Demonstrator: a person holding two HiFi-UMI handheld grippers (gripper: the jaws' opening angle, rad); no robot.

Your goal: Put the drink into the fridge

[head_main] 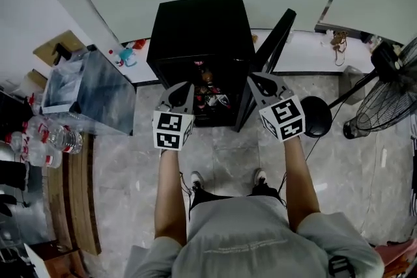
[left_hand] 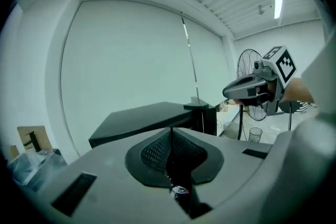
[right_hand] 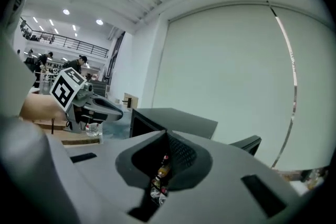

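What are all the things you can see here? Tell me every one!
fridge: one, black, against the wall in the middle, door open
drinks: several, mixed colours, inside the fridge
water bottles: several, clear with red, on the wooden bench at left
see-through container: one, greyish, left of the fridge
cardboard box: one, brown, far left by the wall
fan: one, black, on a stand at right
shoes: two, on the grey floor
left gripper: one, grey, before the fridge, jaws together, empty
right gripper: one, grey, before the fridge, jaws together, empty
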